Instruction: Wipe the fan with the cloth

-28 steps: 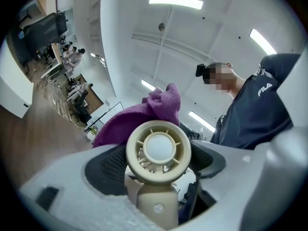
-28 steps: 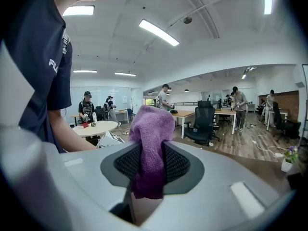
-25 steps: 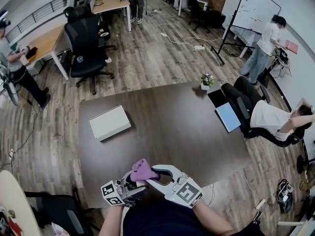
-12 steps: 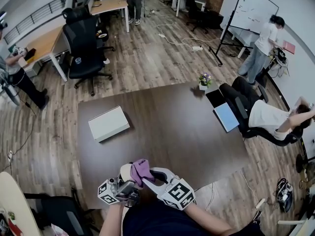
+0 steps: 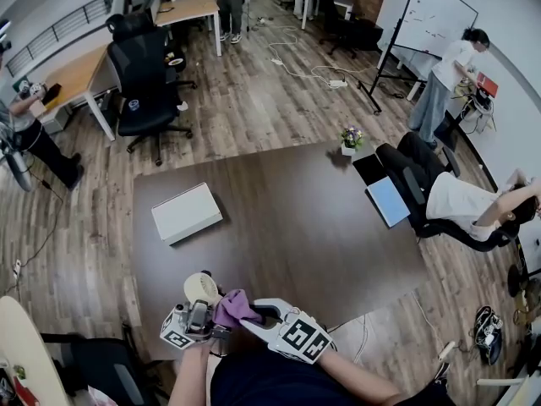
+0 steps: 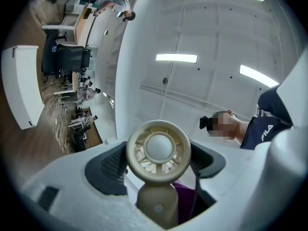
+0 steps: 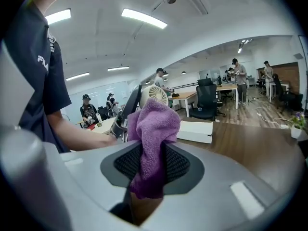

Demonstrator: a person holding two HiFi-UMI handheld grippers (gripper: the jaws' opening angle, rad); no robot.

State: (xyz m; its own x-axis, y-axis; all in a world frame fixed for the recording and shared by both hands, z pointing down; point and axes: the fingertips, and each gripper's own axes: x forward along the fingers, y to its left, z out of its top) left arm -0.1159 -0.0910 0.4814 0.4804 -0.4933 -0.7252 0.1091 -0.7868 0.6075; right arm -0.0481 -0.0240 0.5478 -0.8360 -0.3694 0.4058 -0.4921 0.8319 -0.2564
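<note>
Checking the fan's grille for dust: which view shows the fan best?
The left gripper view: the fan faces the camera, its round grille and hub clear between the jaws. The head view shows it small, from above, beside the cloth. The right gripper view shows only its top behind the cloth.

We see a dark brown table [image 5: 296, 218] with a smooth, matte top, standing on a wooden plank floor [image 5: 254, 108]. A flat white box [image 5: 187, 212] lies on the table's left half, nearer the left edge than the middle and turned slightly askew to the edges. A small flower pot [image 5: 352, 139] stands upright near the far right corner, well apart from the box.
</note>
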